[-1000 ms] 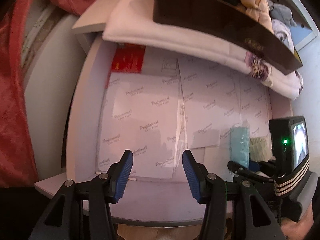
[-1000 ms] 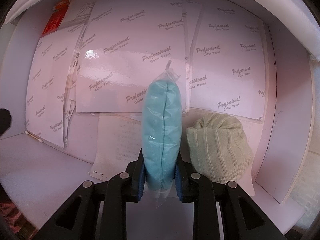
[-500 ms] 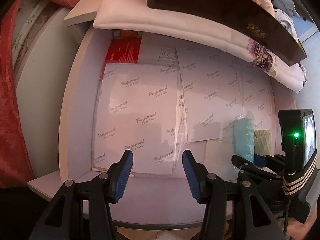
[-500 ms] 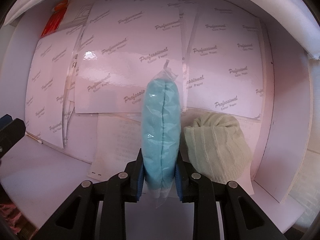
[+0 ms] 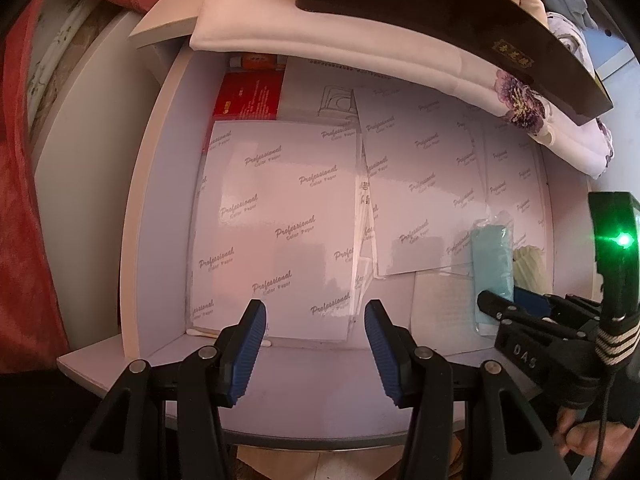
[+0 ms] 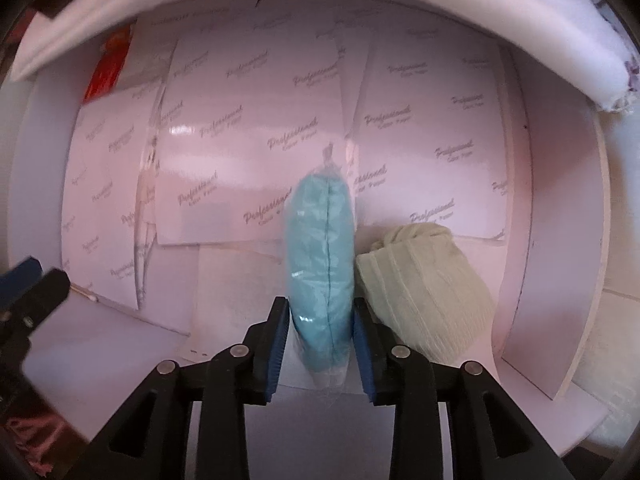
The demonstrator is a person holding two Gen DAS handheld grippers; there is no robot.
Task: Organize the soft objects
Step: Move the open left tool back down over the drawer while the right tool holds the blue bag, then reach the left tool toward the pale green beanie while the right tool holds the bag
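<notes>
The step in hand looks like placing: the right claw (image 6: 320,344) has a blue soft pack in a clear plastic bag (image 6: 322,256) between its blue pads, standing on edge on the shelf floor (image 6: 120,356) of a white shelf. The jaws stand close against the pack's two flat sides. Whether they still squeeze it or have just begun to let go, I cannot tell; the pack does not look pinched, so the hold seems light at most. The next move, I judge, calls for opening the jaws fully and drawing straight back. Then the thin plastic will not catch on a pad and tip the pack over.

The right claw reaches level into the shelf, near its front edge and toward the right end. The left claw (image 5: 316,344) waits at the front edge further left, jaws wide apart and holding nothing, pointed at the back of the shelf.

Just right of the pack, touching or nearly touching it, lies a cream knitted hat (image 6: 424,292), slumped near the right side wall (image 6: 548,280). The two soft things sit together in that right end of the shelf.

Behind them, sheets of printed paper (image 5: 280,220) lean against the back wall. A cotton swab (image 5: 200,333) lies at their foot toward the left corner. A white folded cloth (image 5: 360,44) hangs over the top of the shelf.
</notes>
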